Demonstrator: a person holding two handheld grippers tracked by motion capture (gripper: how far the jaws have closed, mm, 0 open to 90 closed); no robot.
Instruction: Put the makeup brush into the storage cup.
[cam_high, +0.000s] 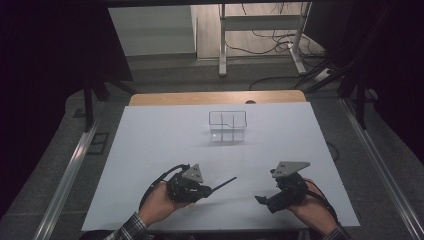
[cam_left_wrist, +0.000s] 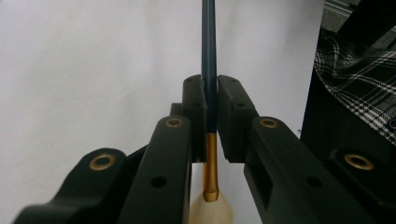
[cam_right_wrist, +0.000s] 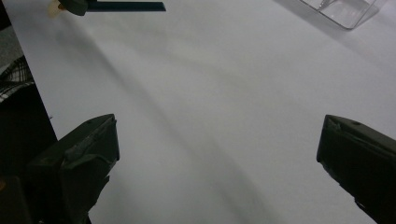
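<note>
Above the white desk (cam_high: 150, 150), the left gripper (cam_left_wrist: 210, 112) is clamping a paintbrush (cam_left_wrist: 208, 56) between its fingers; the right gripper (cam_right_wrist: 217, 163) is hovering, fingers spread wide, near a clear organizer (cam_high: 228, 126).

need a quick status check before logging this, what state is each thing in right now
left gripper: shut on the brush, held above the sheet
brush: clamped at the handle near its gold ferrule, dark handle pointing out past the jaws, pale bristles behind them
right gripper: open, nothing between its jaws
clear organizer: upright on the white sheet, compartments look empty
white sheet: flat on the table
</note>
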